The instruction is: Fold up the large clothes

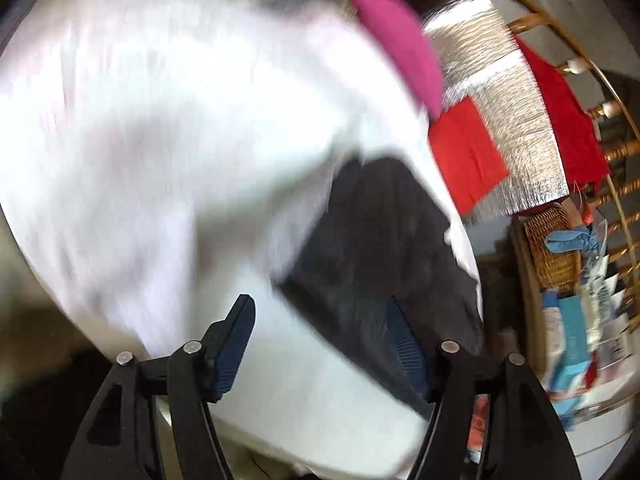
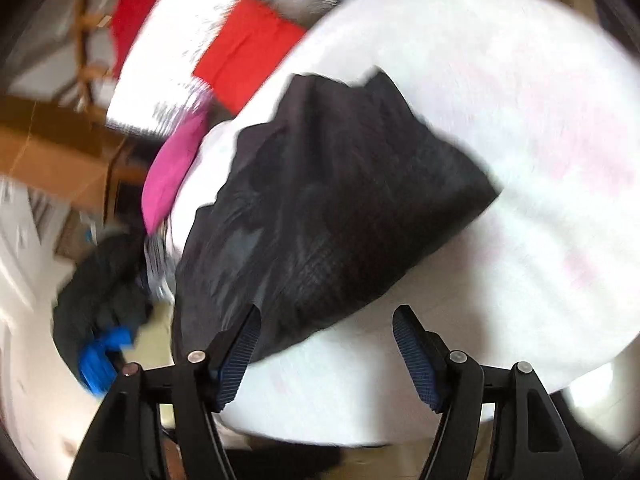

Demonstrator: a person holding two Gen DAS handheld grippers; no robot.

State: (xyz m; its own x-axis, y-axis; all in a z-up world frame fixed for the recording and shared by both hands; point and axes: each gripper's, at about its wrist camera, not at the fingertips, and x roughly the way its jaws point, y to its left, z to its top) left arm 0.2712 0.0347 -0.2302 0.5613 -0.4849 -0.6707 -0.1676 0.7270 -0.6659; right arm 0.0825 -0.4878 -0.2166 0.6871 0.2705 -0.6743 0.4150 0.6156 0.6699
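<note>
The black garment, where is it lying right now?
The black garment lies on the white bed cover, just ahead of both open grippers: centre in the right wrist view, lower right in the left. The pink cushion sits beyond it.

Two wrist views, both angled down, close over the bed.
I see the same black garment (image 1: 376, 248) (image 2: 328, 216), pink cloth (image 1: 396, 44) (image 2: 172, 168) and red cloth (image 1: 464, 152) (image 2: 248, 48) in both.
</note>
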